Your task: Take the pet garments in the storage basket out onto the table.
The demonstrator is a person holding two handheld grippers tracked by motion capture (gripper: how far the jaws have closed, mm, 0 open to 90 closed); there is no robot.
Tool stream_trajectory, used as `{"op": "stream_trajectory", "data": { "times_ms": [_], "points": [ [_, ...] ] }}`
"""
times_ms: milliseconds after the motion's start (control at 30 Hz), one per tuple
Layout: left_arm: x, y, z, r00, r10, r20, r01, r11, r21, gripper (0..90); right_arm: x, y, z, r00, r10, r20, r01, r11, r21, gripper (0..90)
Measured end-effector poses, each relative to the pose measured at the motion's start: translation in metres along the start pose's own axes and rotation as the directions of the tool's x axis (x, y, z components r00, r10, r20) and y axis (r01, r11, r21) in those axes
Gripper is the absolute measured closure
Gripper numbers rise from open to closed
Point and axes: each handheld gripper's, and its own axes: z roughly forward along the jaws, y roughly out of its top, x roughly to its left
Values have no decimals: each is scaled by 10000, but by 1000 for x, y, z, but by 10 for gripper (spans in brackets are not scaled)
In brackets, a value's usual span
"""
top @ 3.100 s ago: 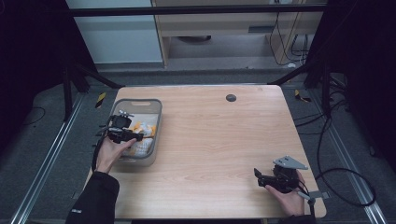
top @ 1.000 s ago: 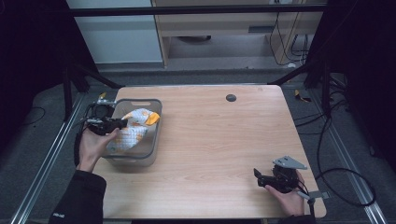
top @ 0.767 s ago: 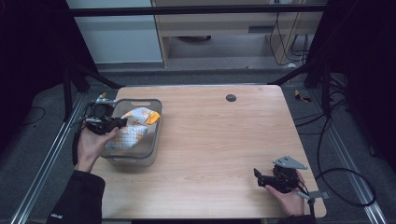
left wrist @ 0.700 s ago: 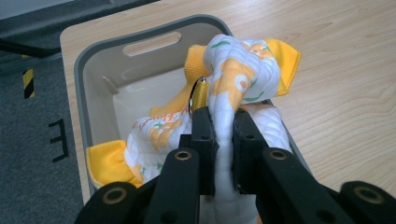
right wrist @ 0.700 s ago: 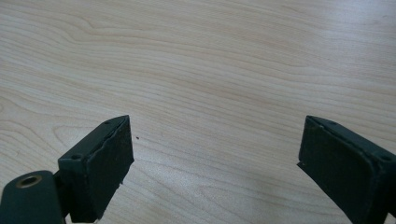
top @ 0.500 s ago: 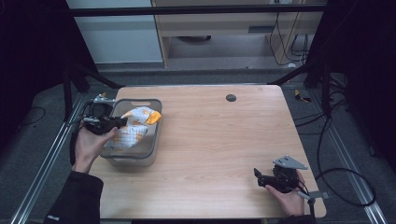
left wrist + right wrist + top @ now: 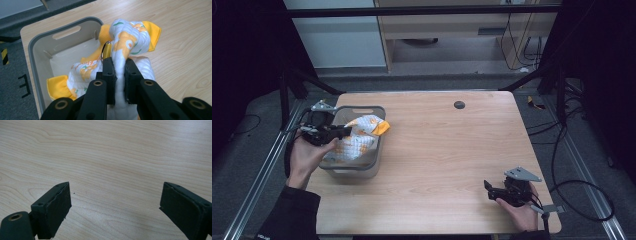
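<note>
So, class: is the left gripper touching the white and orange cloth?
Touching. In the left gripper view, the left gripper has both jaws pressed on a fold of the white and orange cloth, above the grey bin.

Quilted cloth point(image 7: 126, 40); matt grey plastic bin point(image 7: 32, 47); smooth wood-grain table point(image 7: 452, 145).

Cloth point(image 7: 358, 141) in bin point(image 7: 346, 172), table's point(image 7: 447, 165) left

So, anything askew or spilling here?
The quilted cloth hangs half out of the grey bin, an orange corner draped over its rim, because the left gripper is pinching it. Nothing else stands out.
</note>
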Motion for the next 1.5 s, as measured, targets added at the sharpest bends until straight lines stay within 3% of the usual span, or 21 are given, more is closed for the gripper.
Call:
{"op": "stream_trajectory", "data": {
  "times_ms": [367, 767, 1167, 1500],
  "points": [
    [-18, 8, -9, 9983, 445, 386, -437, 9988, -221, 816, 0, 0, -1, 10000, 39, 4, -39, 10000, -39, 99],
    [-40, 18, -15, 9919, 927, 873, -897, 9953, -378, 816, 0, 0, -1, 10000, 35, 16, -35, 10000, -72, 99],
    [-63, 26, -8, 9790, 1545, 1333, -1515, 9879, -325, 816, -2, 0, -2, 10000, 56, 55, -55, 9999, -148, 99],
    [-79, 28, 4, 9669, 1838, 1770, -1821, 9829, -262, 816, -2, 0, -2, 9999, 98, 82, -97, 9998, -183, 98]
  ]
}}
